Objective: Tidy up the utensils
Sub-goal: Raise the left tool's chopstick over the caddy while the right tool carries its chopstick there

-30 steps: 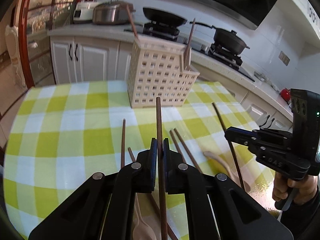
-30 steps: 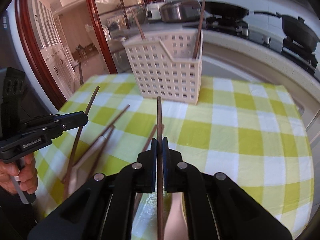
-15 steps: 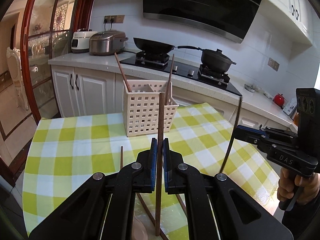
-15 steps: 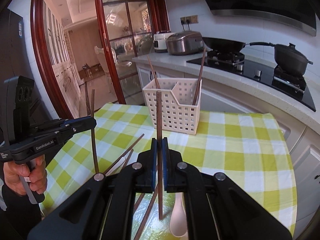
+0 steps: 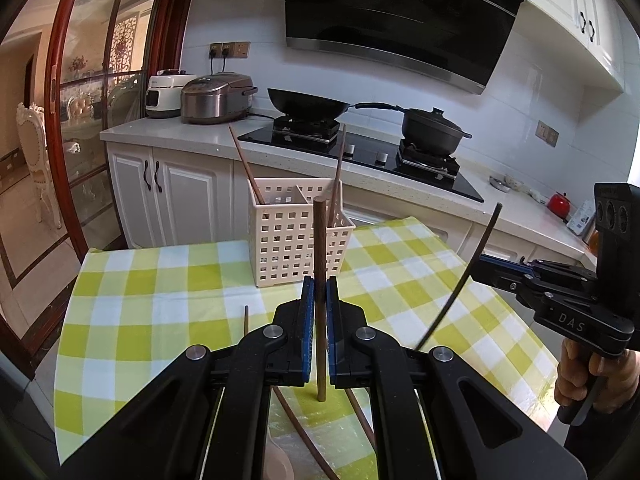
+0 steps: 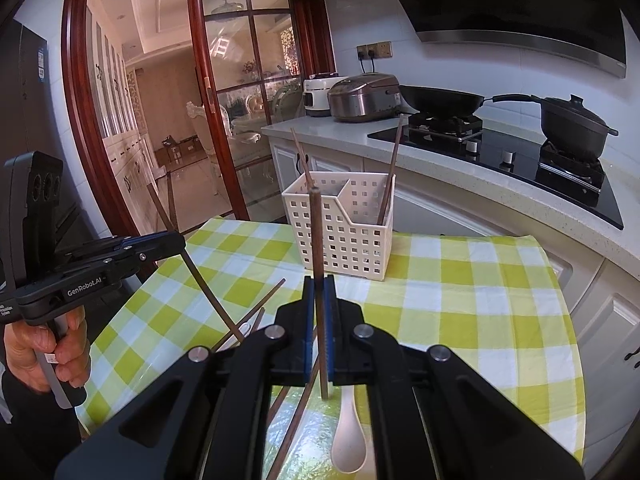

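My left gripper (image 5: 317, 300) is shut on a brown chopstick (image 5: 319, 240) held upright above the table. My right gripper (image 6: 318, 300) is shut on another brown chopstick (image 6: 316, 236), also upright. Each gripper shows in the other's view, the right gripper (image 5: 486, 266) at the right and the left gripper (image 6: 176, 240) at the left, both raised. A cream perforated utensil basket (image 5: 298, 236) stands at the table's far side with two chopsticks (image 5: 245, 168) leaning in it; it also shows in the right wrist view (image 6: 340, 228). Loose chopsticks (image 6: 256, 312) and a cream spoon (image 6: 349, 436) lie on the cloth.
The table has a yellow-green checked cloth (image 5: 160, 300). Behind it runs a counter with a rice cooker (image 5: 216, 98), a wok (image 5: 308, 104) and a black pot (image 5: 434, 130) on a hob. A glass door with a red frame (image 6: 200, 100) is at the left.
Both grippers have risen and tilted up with their chopsticks, so the basket looks farther away and the chopsticks stand upright. The held chopsticks no longer touch the table.
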